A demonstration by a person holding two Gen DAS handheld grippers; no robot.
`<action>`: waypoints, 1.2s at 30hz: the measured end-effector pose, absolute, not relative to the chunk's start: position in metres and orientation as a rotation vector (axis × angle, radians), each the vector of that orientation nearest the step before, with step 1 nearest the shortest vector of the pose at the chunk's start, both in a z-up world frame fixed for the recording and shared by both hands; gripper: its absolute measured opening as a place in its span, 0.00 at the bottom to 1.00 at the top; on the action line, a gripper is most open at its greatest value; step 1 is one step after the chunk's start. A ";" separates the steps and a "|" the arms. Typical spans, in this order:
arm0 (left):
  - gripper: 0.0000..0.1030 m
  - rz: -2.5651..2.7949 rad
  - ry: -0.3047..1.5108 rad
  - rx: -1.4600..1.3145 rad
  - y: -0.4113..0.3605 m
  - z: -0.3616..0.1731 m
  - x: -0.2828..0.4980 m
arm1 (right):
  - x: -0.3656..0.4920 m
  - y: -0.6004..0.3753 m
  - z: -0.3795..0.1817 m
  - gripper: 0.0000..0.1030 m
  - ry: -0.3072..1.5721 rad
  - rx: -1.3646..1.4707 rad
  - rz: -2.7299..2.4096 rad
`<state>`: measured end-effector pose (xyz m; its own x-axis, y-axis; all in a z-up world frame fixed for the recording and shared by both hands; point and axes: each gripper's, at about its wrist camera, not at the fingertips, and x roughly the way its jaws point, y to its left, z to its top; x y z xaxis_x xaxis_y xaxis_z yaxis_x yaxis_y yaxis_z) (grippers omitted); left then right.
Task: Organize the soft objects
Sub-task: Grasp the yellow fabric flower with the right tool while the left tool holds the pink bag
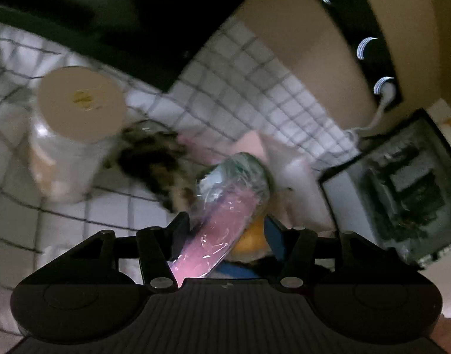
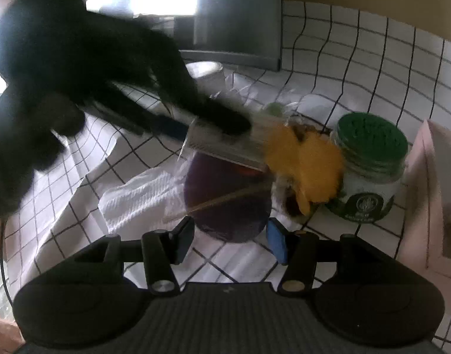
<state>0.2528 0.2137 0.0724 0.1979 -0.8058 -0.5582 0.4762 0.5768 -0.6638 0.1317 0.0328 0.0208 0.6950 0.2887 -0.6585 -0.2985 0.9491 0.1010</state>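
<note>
L claw (image 1: 225, 233) is closed on a pink cylinder wrapped in clear plastic (image 1: 222, 206), which runs up and away from between its fingers; the far end looks greyish-green, blurred. Just behind it, an orange soft item (image 1: 250, 240) sits against the blue pad of one finger. On the bench w/ its white grid cloth (image 1: 255, 94) stands a clear jar w/ a beige lid (image 1: 78, 100) to the left, a dark mottled soft thing (image 1: 154, 159) beside it, and a pink box (image 1: 287, 159) further back. R claw (image 2: 230, 237) is wide open w/ nothing in it, hovering over a dark purple round object (image 2: 225, 197) on the cloth. From the R wrist view the L claw appears as a black blurred shape (image 2: 219, 118) carrying the plastic tube toward the orange soft item (image 2: 305, 165), next to a green-lidded jar (image 2: 370, 171). White paper towel (image 2: 137, 197) lies left of the purple object. Motion blur hides finer contact detail.
</note>
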 end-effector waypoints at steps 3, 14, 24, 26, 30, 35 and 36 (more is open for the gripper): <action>0.58 -0.807 1.033 -0.231 0.196 0.064 0.259 | 0.132 0.031 0.019 0.54 0.740 -0.005 0.357; 0.57 -0.824 1.095 -0.206 0.180 0.041 0.273 | 0.130 0.026 0.016 0.54 0.739 -0.028 0.364; 0.34 -0.841 1.113 -0.300 0.190 0.045 0.267 | 0.131 0.023 0.006 0.54 0.773 -0.027 0.325; 0.35 -0.830 1.124 -0.296 0.186 0.046 0.266 | 0.130 0.023 0.006 0.54 0.776 -0.032 0.315; 0.40 -0.806 1.179 -0.241 0.178 0.040 0.265 | 0.129 0.024 0.006 0.54 0.782 -0.045 0.301; 0.43 -0.806 1.190 -0.230 0.176 0.037 0.263 | 0.124 0.031 0.008 0.54 0.779 -0.067 0.282; 0.41 -0.793 1.192 -0.258 0.179 0.037 0.263 | 0.123 0.032 0.008 0.54 0.778 -0.070 0.277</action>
